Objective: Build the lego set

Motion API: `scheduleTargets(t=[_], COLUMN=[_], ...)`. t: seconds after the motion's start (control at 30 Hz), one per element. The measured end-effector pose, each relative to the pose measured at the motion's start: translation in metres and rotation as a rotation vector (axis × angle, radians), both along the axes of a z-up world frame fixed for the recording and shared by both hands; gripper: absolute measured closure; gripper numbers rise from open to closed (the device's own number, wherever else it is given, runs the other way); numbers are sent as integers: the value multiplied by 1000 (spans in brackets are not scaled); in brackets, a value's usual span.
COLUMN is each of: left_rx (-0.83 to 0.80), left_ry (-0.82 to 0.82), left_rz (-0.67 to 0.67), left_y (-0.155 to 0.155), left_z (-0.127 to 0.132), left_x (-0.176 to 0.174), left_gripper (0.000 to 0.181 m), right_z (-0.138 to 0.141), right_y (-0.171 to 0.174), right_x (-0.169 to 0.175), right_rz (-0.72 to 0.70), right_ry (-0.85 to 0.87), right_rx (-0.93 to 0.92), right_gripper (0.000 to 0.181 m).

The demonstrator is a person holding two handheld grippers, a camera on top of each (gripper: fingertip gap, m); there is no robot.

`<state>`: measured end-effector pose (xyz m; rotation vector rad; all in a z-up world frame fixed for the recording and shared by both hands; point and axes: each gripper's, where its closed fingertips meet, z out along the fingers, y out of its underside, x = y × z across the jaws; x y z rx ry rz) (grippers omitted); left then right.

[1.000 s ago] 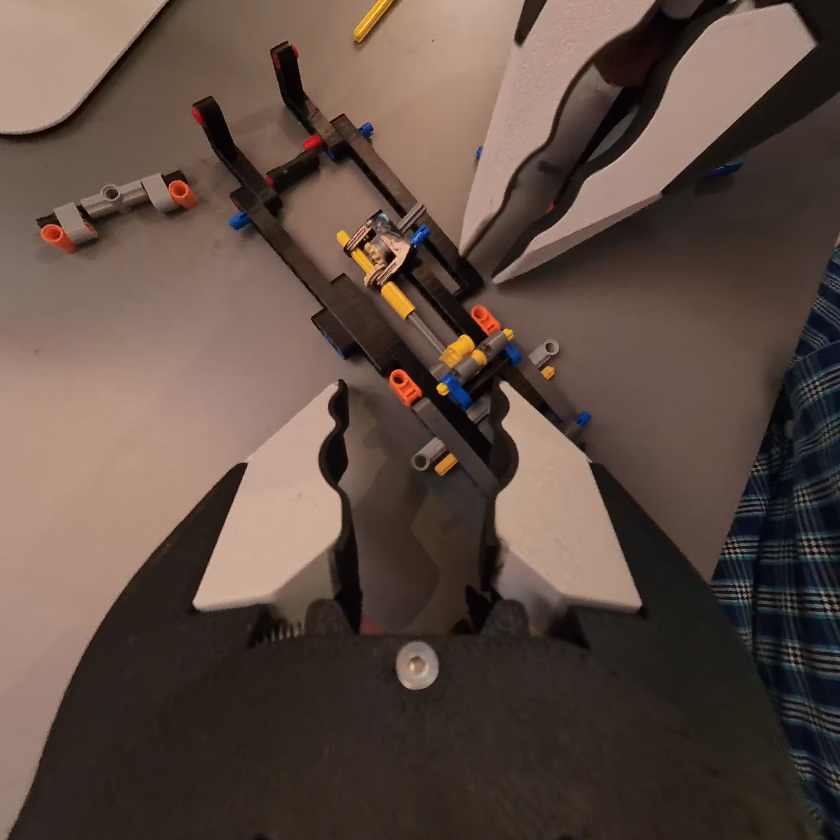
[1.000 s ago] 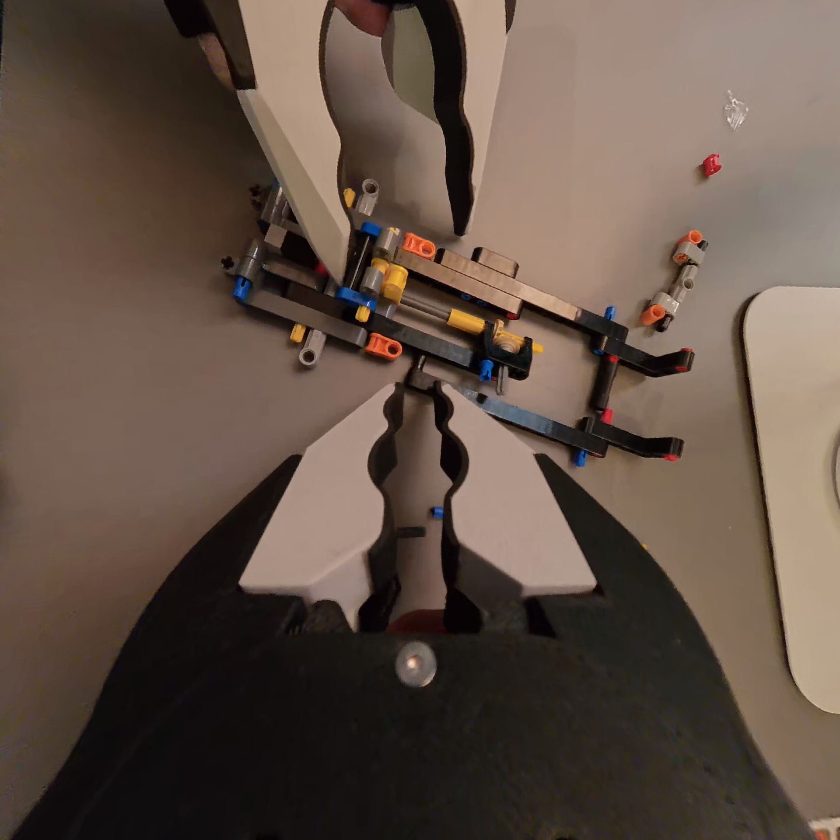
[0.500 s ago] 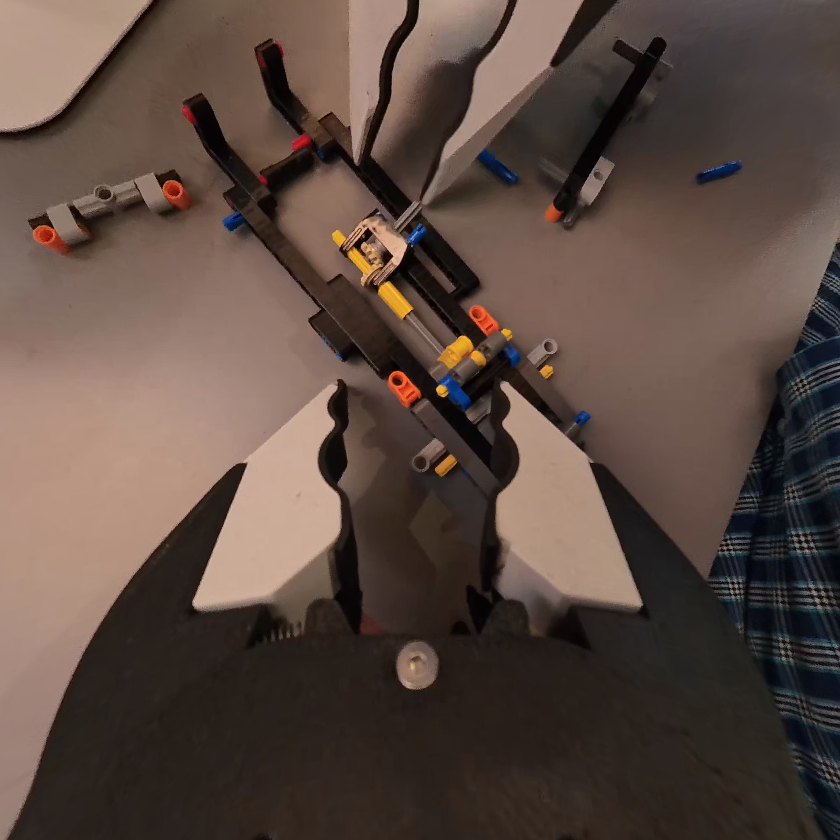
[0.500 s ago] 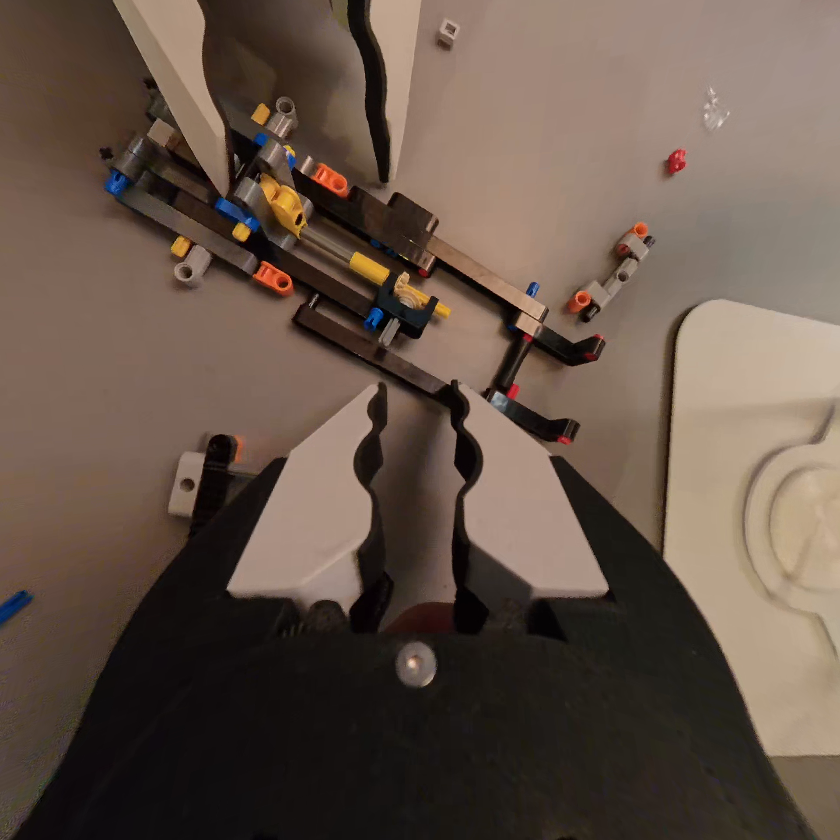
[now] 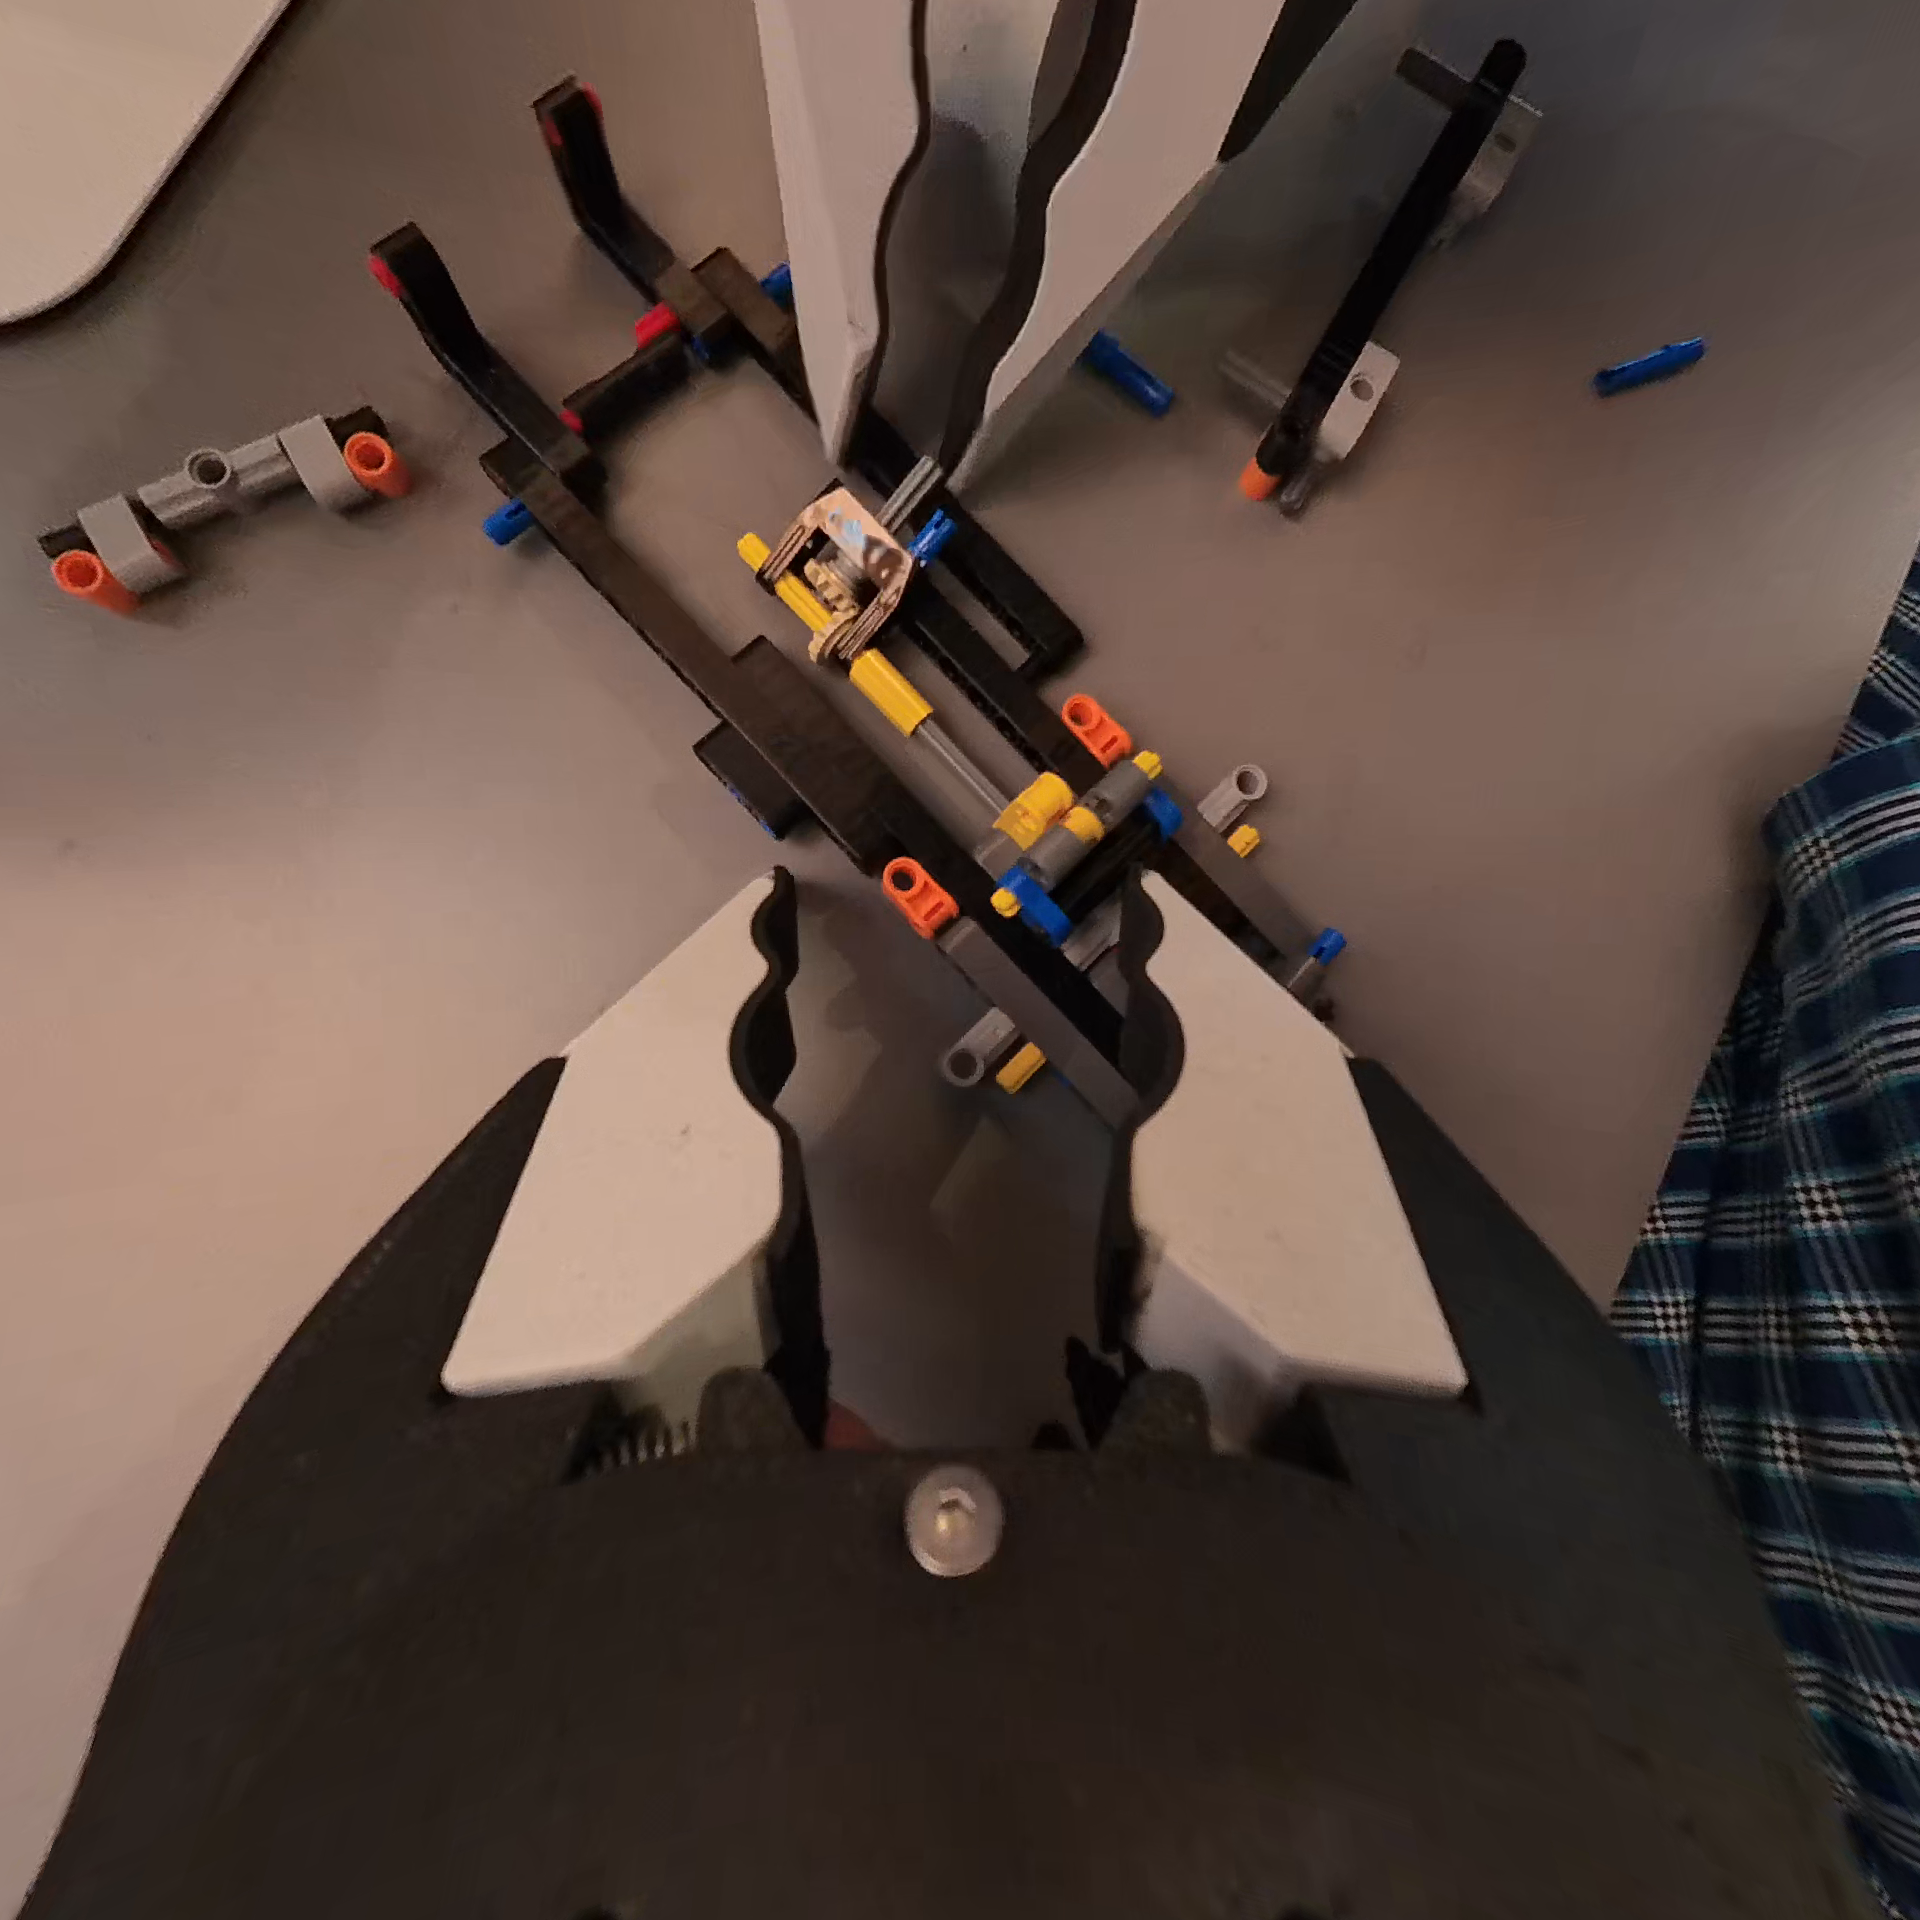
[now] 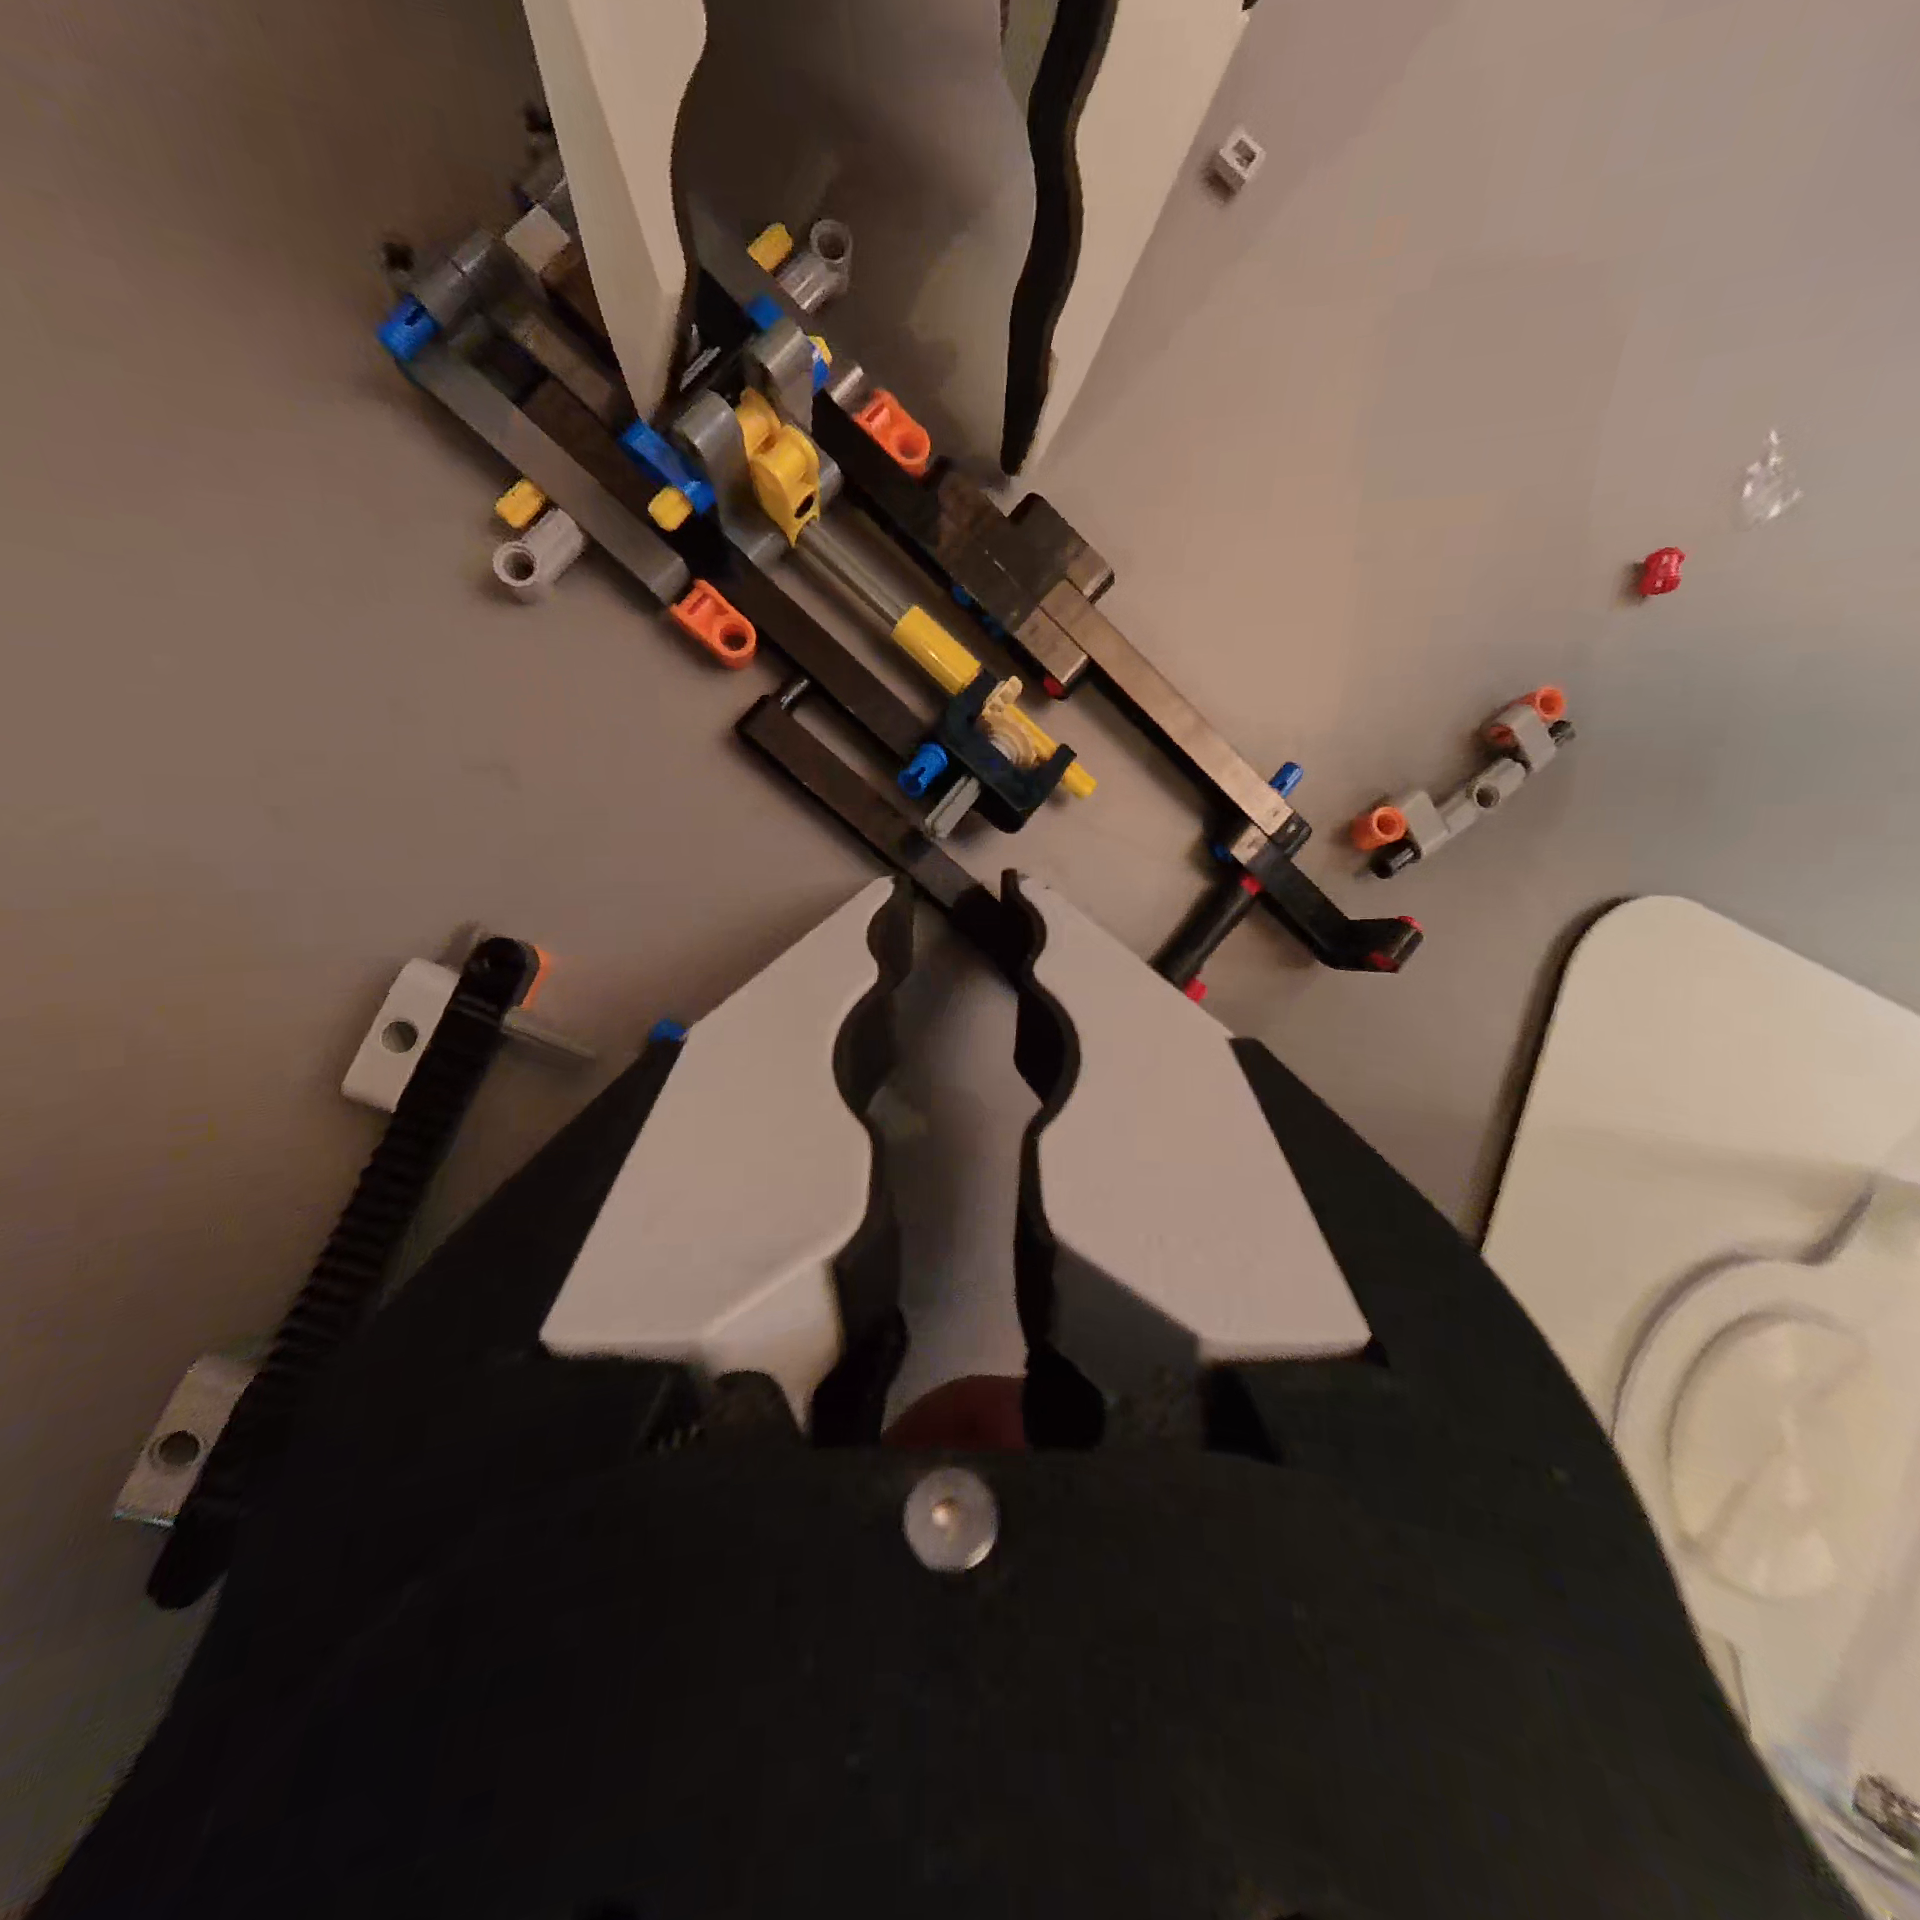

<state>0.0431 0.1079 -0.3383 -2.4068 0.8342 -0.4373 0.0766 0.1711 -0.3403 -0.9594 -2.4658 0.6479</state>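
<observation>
The long black Lego chassis [image 5: 821, 748], with a yellow and grey shaft down its middle, lies diagonally on the grey table. My left gripper [image 5: 956, 894] is open. The chassis's near grey end lies between its fingers, against the right finger [image 5: 1247, 1091]. My right gripper [image 6: 956, 883] has its jaws closed to a narrow gap on a thin black beam [image 6: 831, 769] of the chassis [image 6: 1039, 561], next to the tan gear housing. It also shows at the top of the left wrist view [image 5: 904, 468].
A small grey and orange assembly [image 5: 223, 499] lies left of the chassis. A black toothed rack with grey blocks [image 5: 1382, 270] and blue pins [image 5: 1647, 364] lie to the right. A white tray [image 6: 1714, 1247] is nearby. A plaid sleeve [image 5: 1818, 1143] is at the right edge.
My right gripper has moved along the chassis toward the forked end and narrowed its jaws on the thin black beam. My left gripper has stayed put and open.
</observation>
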Motion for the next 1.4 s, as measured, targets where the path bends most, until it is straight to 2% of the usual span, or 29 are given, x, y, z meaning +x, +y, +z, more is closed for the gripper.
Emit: scheduleTargets(t=[0.8,1.0,1.13,1.4], left_rx=[-21,-22,-17,-10], left_ry=[21,37,45,52], left_rz=[-116,-126,-133,-152], left_y=[4,3,4,4], left_z=[-1,-2,-2,-2], left_x=[2,2,4,6], left_gripper=[117,116,117,118], right_z=[1,4,8,11], right_y=[-2,1,6,1], right_x=[2,2,1,5], right_rz=[3,-49,-68,15], right_ry=[103,153,188,195], right_rx=[8,98,125,162], right_gripper=[170,166,148,143])
